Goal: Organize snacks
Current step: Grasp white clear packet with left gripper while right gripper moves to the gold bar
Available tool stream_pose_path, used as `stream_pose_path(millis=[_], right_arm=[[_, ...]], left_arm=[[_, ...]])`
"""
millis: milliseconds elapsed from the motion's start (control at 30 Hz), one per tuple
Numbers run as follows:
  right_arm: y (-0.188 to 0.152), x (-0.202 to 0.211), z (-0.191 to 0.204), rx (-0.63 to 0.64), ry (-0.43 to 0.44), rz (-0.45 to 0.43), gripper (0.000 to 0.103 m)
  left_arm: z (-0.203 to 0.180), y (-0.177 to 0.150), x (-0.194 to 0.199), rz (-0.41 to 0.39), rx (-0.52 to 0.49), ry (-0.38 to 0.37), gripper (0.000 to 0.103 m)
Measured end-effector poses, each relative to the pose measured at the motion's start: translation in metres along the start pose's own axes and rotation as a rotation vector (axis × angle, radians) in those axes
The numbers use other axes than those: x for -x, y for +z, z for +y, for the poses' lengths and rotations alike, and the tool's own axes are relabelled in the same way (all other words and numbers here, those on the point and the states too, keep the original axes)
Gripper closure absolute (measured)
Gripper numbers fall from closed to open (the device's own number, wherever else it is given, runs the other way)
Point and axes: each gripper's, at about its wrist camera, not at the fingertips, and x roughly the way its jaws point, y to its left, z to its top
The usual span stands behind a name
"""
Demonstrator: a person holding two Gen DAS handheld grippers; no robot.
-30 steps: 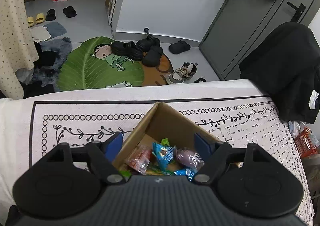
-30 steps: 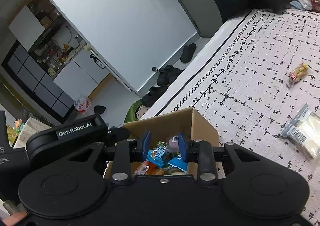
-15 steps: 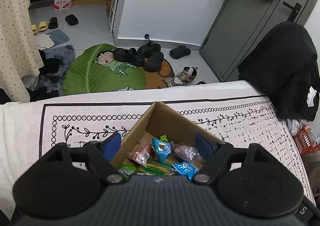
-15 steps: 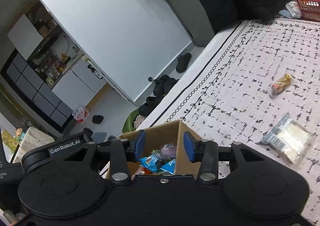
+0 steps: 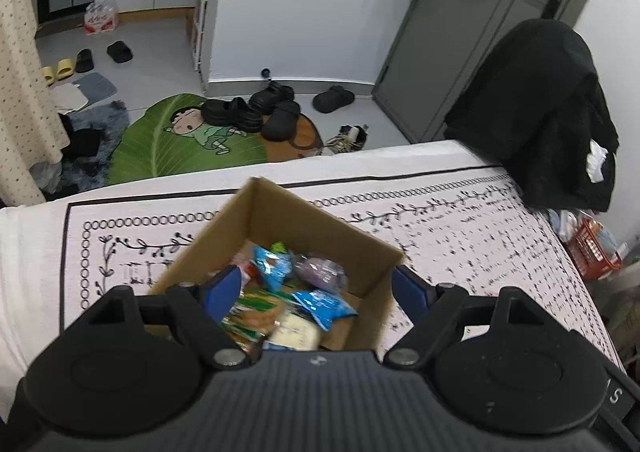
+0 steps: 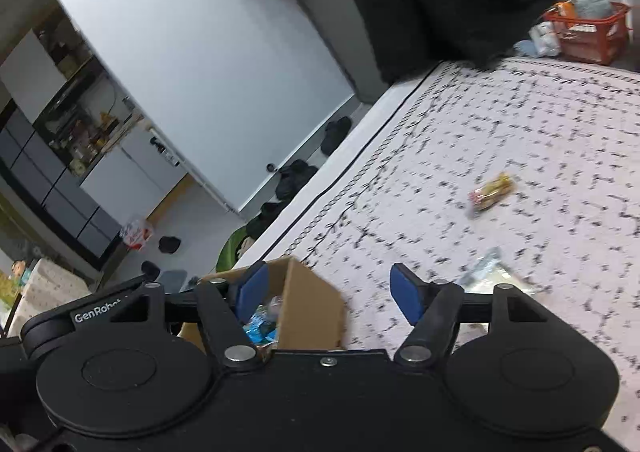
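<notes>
Snacks [image 5: 280,292] filled the cardboard box [image 5: 280,211] on the bed [image 6: 520,131]. Right claw [image 6: 328,292], closed over the box a second earlier, had spread empty, swinging toward two loose packets [image 6: 490,191]. Left claw [image 5: 316,288] stayed wide, empty.

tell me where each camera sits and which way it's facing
Left wrist: on the left tongs, looking down into the cardboard box of snacks; its open blue pads show.
Right wrist: on the right tongs, facing across the patterned cloth toward a loose snack; pads open.
Shared: the box, cloth, black coat.
</notes>
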Motion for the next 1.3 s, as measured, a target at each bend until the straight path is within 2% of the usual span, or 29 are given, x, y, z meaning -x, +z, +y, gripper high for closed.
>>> stream_pose_path(millis=[333, 433, 633, 900, 1200, 1300], right_arm=[[0.008, 0.026, -0.05, -0.053, -0.05, -0.027, 0.036], [0.01, 0.031, -0.063, -0.078, -0.055, -0.036, 0.032], [0.009, 0.04, -0.084, -0.092, -0.073, -0.041, 0.03], [0.009, 0.047, -0.11, -0.125, -0.101, -0.026, 0.03], [0.002, 0.043, -0.139, -0.199, -0.144, 0.002, 0.026], [0.0, 0.042, -0.149, -0.242, -0.15, 0.0, 0.021]], left_arm=[[-0.046, -0.025, 0.001, 0.012, -0.051, -0.042, 0.021], [-0.058, -0.031, 0.0, 0.017, -0.066, -0.052, 0.021], [-0.076, -0.042, -0.007, 0.032, -0.072, -0.071, 0.021], [-0.094, -0.062, -0.024, 0.089, -0.065, -0.088, 0.021], [-0.112, -0.081, -0.048, 0.143, -0.064, -0.111, 0.021], [-0.119, -0.086, -0.057, 0.159, -0.064, -0.119, 0.021]])
